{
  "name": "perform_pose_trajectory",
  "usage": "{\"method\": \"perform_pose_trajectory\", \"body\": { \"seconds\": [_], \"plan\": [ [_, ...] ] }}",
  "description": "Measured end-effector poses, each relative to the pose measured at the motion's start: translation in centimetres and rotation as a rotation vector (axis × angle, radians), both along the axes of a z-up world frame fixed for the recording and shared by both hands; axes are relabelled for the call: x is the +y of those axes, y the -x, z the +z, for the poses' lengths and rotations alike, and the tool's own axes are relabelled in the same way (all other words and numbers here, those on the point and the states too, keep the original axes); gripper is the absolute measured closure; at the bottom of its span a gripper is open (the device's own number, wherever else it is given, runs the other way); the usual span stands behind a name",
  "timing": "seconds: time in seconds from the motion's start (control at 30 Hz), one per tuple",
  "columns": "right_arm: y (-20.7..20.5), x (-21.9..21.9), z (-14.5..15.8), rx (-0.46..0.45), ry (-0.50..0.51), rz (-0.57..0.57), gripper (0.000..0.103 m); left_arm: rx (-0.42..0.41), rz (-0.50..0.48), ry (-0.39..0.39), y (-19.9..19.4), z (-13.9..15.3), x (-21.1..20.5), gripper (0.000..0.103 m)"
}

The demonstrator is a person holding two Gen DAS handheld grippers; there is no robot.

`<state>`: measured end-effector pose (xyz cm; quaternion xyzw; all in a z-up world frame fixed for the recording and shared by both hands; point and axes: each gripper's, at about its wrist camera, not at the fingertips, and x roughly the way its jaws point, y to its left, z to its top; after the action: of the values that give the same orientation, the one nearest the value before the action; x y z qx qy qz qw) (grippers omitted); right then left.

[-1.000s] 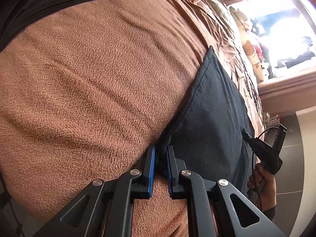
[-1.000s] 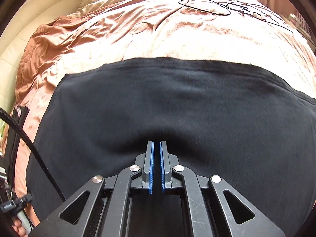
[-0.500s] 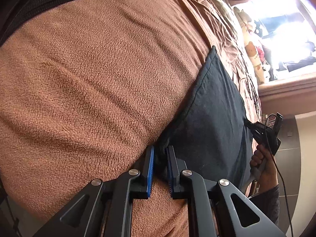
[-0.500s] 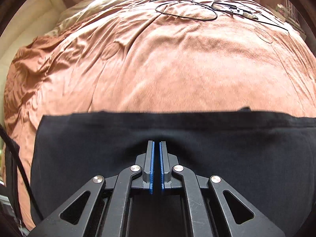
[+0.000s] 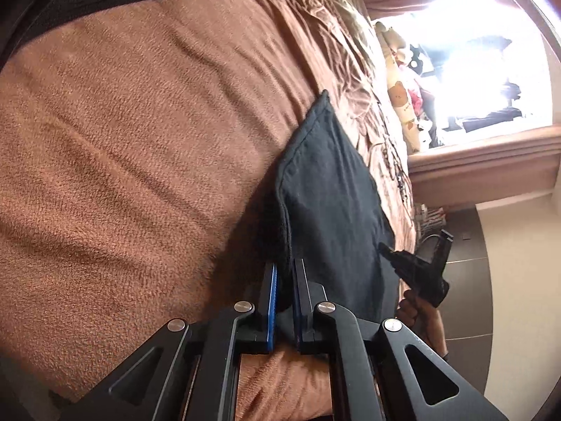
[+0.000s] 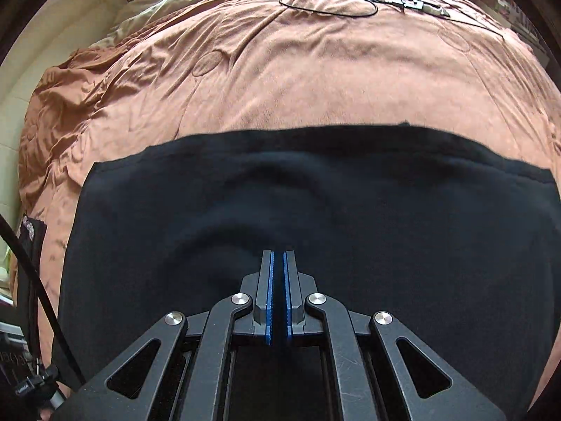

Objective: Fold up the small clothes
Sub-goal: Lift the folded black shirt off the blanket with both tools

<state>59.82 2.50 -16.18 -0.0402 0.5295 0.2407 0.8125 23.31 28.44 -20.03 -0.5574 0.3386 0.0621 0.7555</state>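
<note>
Two grippers are pinching one edge of a dark cloth on the bed.

The dark cloth (image 6: 315, 210) is lying flat on the brown blanket (image 6: 315, 77), and its long way is running side to side across the near part of the blanket. The left gripper (image 5: 284, 298) is pinching the cloth's near corner between its blue pads. The right gripper (image 6: 277, 294) is pressing its pads almost together on the near edge, further along. Both are holding the same side, so neither one is nearer. The cloth's far edge is lying straight. Past that edge the blanket is bare and roomy, so I think the near edge can be carried over that way. A black cable (image 6: 329, 0) is sitting well past the cloth, near the blanket's far end.
</note>
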Motion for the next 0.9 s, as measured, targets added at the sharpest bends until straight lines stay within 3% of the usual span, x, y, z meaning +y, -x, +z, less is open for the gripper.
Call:
{"method": "perform_pose_trajectory", "body": {
  "seconds": [0.4, 0.9],
  "plan": [
    [7.4, -4.2, 0.6, 0.055, -0.066, 0.056, 0.102, -0.29, -0.064, 0.102, -2.6, 4.8, -0.5, 0.096],
    [16.1, -8.8, -0.2, 0.077, -0.124, 0.084, 0.102, -0.477, -0.182, 0.168, -8.6, 10.7, -3.6, 0.096]
  ]
}}
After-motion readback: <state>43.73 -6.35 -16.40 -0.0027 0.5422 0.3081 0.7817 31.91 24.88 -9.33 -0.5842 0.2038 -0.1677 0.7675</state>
